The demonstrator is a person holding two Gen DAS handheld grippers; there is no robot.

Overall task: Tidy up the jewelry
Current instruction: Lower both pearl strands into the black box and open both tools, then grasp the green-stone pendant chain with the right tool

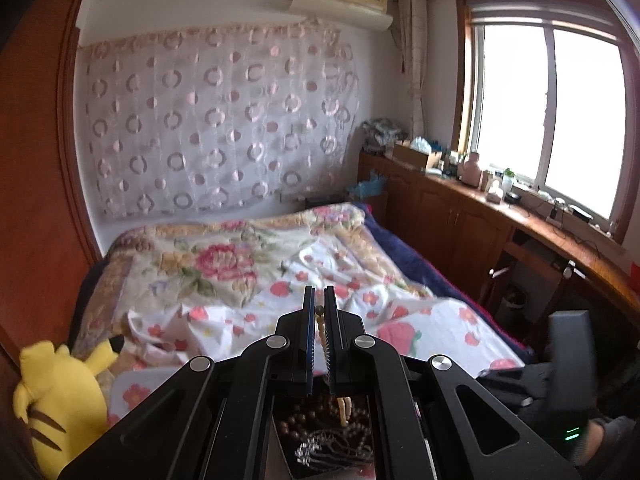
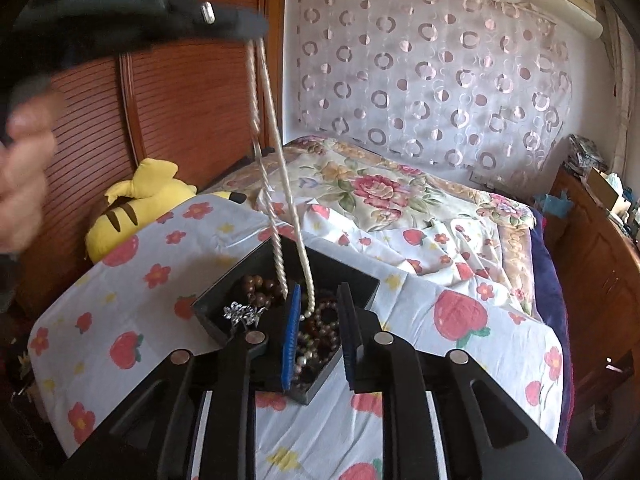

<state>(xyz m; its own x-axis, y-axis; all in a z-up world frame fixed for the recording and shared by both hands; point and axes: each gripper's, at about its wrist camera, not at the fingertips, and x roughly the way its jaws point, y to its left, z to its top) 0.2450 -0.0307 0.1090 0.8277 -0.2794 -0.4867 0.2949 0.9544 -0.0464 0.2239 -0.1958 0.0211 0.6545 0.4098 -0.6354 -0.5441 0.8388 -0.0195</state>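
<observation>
1. The necklace (image 2: 276,216) hangs near-vertical from the left gripper (image 1: 319,312), raised above the box (image 2: 208,312); its lower end still lies among the beads inside.
2. Left jaws pinch the necklace.
3. Right gripper (image 2: 318,320), jaws spread, hovers nearest the box on the bed (image 2: 400,200).
4. The necklace is pale, twisted, doubled.

Cream bead necklace (image 2: 280,208) hangs taut into black jewelry box (image 2: 208,316).

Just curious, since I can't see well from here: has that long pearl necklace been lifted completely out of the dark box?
No: in the right wrist view the pearl necklace hangs from the left gripper above, but its lower end still lies in the dark box.
</observation>
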